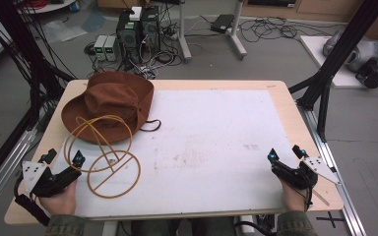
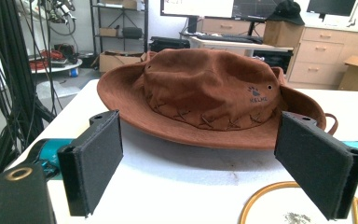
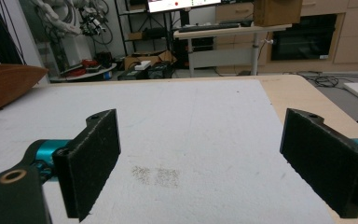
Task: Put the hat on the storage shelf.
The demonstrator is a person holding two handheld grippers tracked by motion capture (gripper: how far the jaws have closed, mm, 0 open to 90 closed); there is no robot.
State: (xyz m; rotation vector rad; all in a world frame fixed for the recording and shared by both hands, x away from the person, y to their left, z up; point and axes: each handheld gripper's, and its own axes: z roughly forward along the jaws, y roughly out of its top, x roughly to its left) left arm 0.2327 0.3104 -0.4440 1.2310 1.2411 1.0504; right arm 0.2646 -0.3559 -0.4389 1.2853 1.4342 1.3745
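A brown brimmed hat (image 1: 109, 104) and a wire hat stand (image 1: 103, 156) are seen beside the spread left gripper (image 1: 64, 158), while the right gripper (image 1: 286, 153) is held spread over the white mat (image 1: 216, 147).

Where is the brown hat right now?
In the high view, the brown hat sits at the table's far left, brim overlapping the wire stand, ahead of the left gripper.

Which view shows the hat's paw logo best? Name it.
The left gripper view: the hat faces it close, its paw logo readable. The high view shows the whole hat, logo too small; the right gripper view catches a brim edge.
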